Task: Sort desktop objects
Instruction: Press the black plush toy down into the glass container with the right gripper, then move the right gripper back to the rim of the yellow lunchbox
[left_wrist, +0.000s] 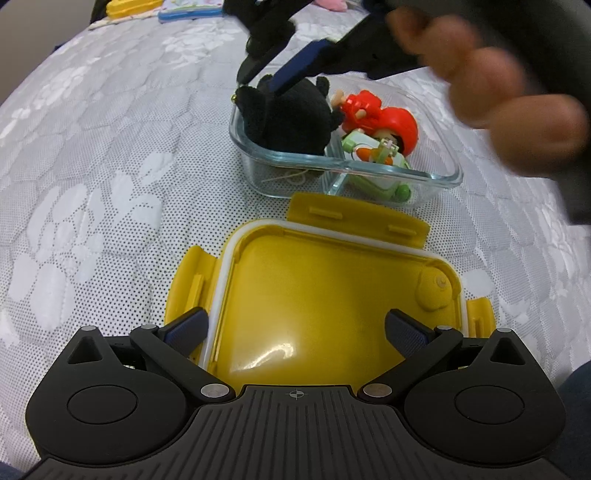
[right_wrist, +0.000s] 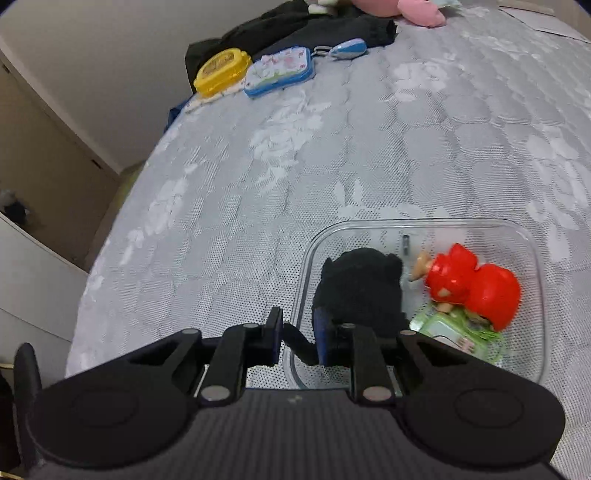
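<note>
A black plush toy sits in the glass container just beyond the right fingertips, beside 2 plastic toys, red and green.

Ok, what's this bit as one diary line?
left gripper: open over yellow lid | right gripper: nearly closed at black plush toy, grip unclear | glass box: also holds red toy, green toy

A grey floral quilted cover, with dark clothing and a pink plush at its far edge
</note>
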